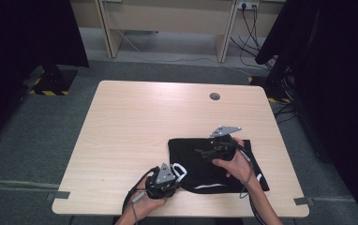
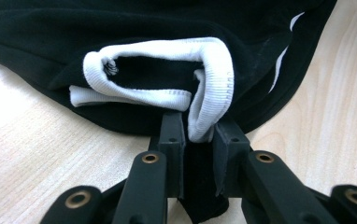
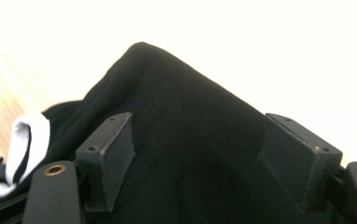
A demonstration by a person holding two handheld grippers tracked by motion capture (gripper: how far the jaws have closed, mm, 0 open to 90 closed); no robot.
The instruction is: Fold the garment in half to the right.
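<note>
A black garment [image 1: 191, 166] with white trim lies on the front right part of the wooden table [image 1: 139, 122]. Its white ribbed collar [image 2: 204, 70] curls up at the garment's near left edge. My left gripper [image 2: 199, 129] is shut on that collar and the black cloth under it; in the high view this gripper [image 1: 177, 177] sits by the table's front edge. My right gripper [image 3: 200, 144] hovers just over the black cloth with its jaws wide apart and nothing pinched between the pads. Seen from above, the right gripper [image 1: 203, 153] points left over the garment's middle.
A round cable hole [image 1: 214, 96] sits in the tabletop at the back right. Grey tape strips [image 1: 57, 195] mark the front corners. Behind the table stand a light desk frame [image 1: 167, 23] and loose cables [image 1: 252, 33] on the floor, with dark curtains on both sides.
</note>
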